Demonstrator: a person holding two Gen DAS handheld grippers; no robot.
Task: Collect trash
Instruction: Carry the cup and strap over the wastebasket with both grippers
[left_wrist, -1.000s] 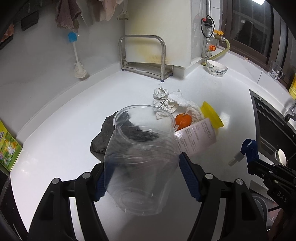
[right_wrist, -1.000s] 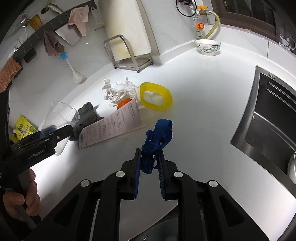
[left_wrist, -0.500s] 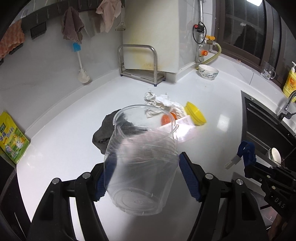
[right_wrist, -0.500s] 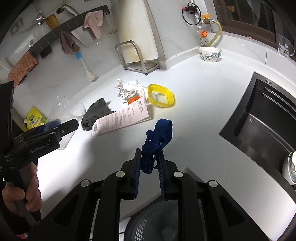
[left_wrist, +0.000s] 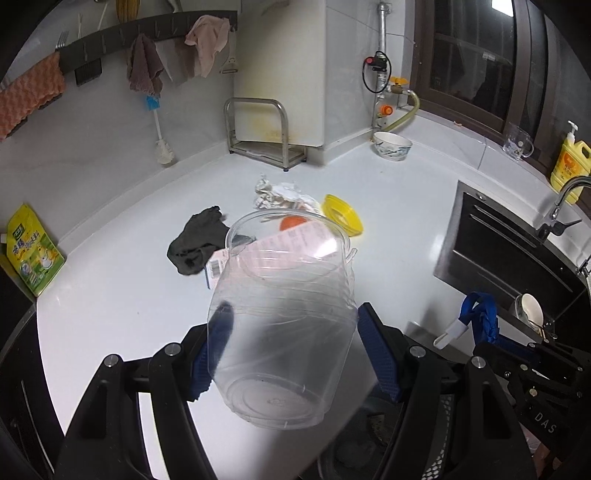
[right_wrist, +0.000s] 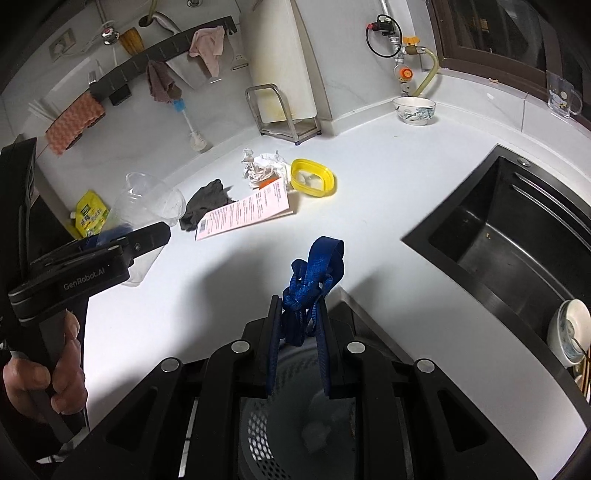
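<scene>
Your left tongs are spread wide around a clear plastic cup, the blue pads pressing its sides so it hangs tilted above the near edge of the white bench. Your right tongs are pressed together on a tangled blue strap, which sticks up between the fingers and hangs over a dark mesh waste basket below the bench edge. Still lying on the bench, well apart from both tongs, are a crumpled white paper, a printed receipt, a dark grey rag, a yellow lid and something orange partly hidden behind the receipt. The black sink lies to your right.
</scene>
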